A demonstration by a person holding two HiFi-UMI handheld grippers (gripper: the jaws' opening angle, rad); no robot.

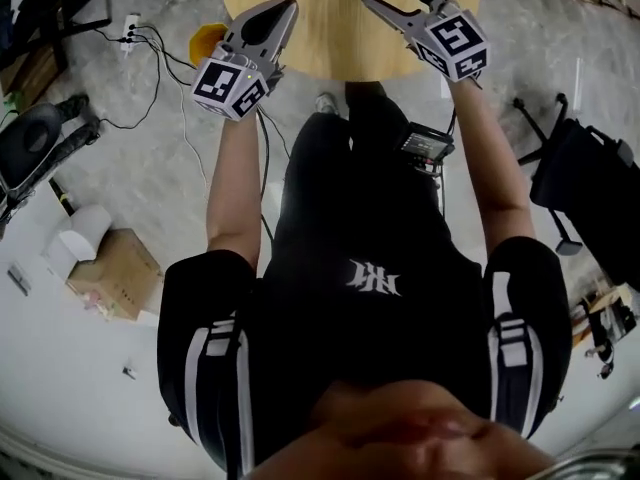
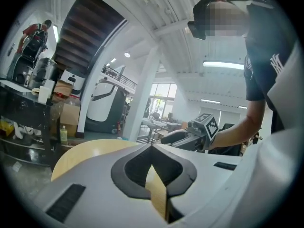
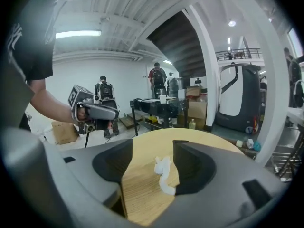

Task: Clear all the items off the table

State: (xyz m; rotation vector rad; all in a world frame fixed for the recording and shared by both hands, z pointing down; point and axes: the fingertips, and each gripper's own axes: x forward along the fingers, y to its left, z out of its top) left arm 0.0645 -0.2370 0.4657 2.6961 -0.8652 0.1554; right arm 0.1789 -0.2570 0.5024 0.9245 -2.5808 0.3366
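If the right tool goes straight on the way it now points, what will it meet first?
Most likely the crumpled white tissue on the wooden table; it lies just ahead between the right tool's open jaws.

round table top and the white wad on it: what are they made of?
Table top: looks like pale wood or a wood-look laminate with a matte to satin finish. Fine straight grain lines show, but solid or veneer can't be told. White wad: probably tissue or paper towel, soft and matte, going by its crumpled folds and ragged edges. Thin cloth isn't ruled out.
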